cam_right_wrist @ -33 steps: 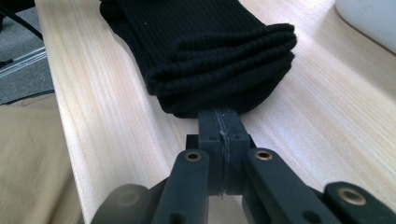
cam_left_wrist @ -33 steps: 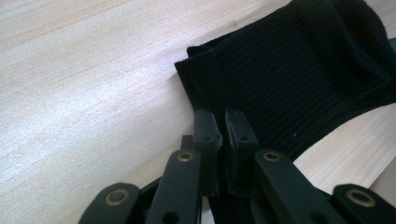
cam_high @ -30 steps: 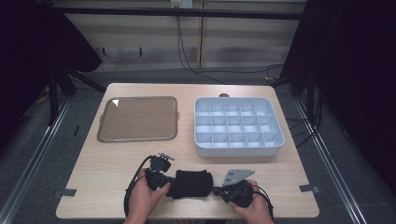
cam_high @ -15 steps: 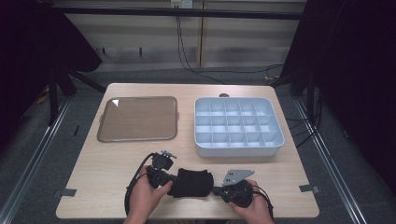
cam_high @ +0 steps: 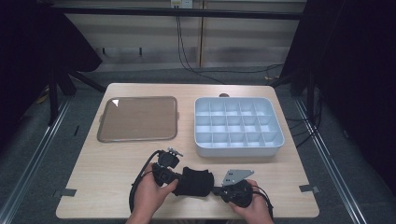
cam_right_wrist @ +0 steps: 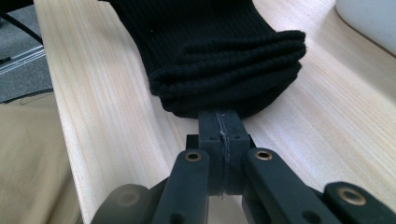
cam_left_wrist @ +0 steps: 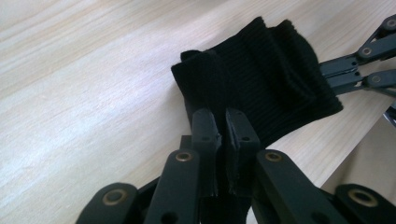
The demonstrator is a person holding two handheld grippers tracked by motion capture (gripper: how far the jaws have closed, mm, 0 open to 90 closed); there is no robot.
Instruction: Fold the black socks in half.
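from the high view i see a folded black knit cloth [cam_high: 195,181] lying near the front edge of the wooden table [cam_high: 107,163], stretched between my two tools. my left gripper [cam_high: 173,179] sits at its left end, my right gripper [cam_high: 215,190] at its right end, a hand behind each. farther back are a brown tray [cam_high: 138,118] on the left and a pale compartment box [cam_high: 238,126] on the right, both well apart from the cloth.

the left gripper view gives me what the overhead cannot: the jaws are clenched on a thin edge of the cloth, fabric pinched between the pads, with the ribbed bulk bunched just ahead and the other tool's linkage at the far right.

the right gripper view shows its jaws pressed nearly flat together. the folded, layered end of the cloth sits right at the tips, and a sliver of fabric seems caught there, so i read it as gripping the cloth. the box's corner shows at top right.
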